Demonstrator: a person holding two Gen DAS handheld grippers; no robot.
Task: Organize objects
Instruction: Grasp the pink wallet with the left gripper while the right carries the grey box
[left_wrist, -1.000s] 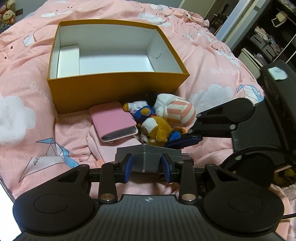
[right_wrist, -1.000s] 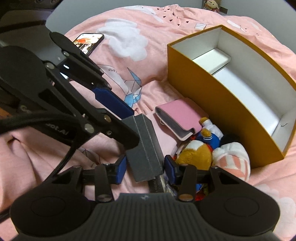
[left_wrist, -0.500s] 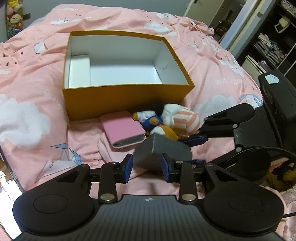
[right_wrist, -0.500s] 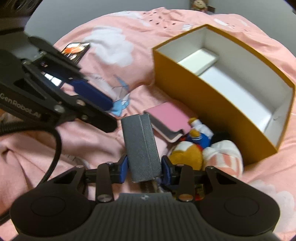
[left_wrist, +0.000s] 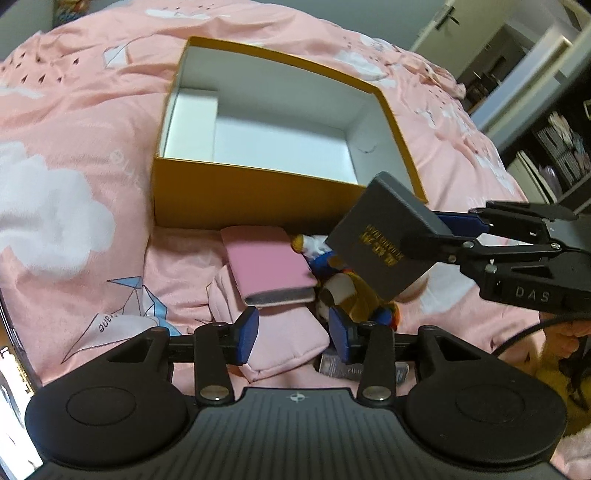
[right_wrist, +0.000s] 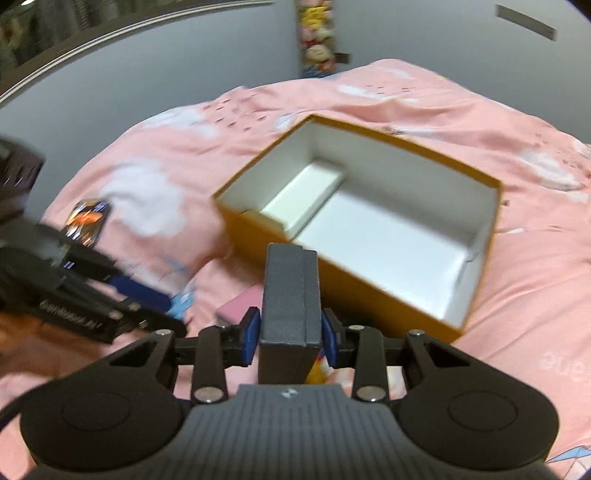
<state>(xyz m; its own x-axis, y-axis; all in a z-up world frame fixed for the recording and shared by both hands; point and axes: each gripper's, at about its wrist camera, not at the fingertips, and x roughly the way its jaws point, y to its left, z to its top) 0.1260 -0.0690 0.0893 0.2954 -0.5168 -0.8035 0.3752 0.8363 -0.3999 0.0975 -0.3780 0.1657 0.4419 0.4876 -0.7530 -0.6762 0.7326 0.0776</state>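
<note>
**Gray case held over the bed, orange box ahead**

From the left wrist we look down on a bed (left_wrist: 74, 122) under a pink cloud-print cover, with a doorway and dark shelving off to the right. Our left claw (left_wrist: 293, 330) stands wide with nothing between its blue pads, above a fold of the cover. Just ahead lie a pink wallet (left_wrist: 267, 269) and a heap of plush toys (left_wrist: 354, 295), both close against the near wall of the orange box (left_wrist: 236, 192). Our right claw (left_wrist: 443, 229) reaches in from the right, clamped on the gray case (left_wrist: 384, 236), which hangs tilted above the toys, one corner over the box's near right corner.

From the right wrist, blurred, we see a gray wall behind the bed (right_wrist: 535, 258). The right claw (right_wrist: 290, 334) grips the gray case (right_wrist: 290, 295) by its sides; its long axis runs straight forward along the fingers, far end toward the orange box (right_wrist: 369, 291). A phone (right_wrist: 88, 218) lies on the cover, left.
</note>
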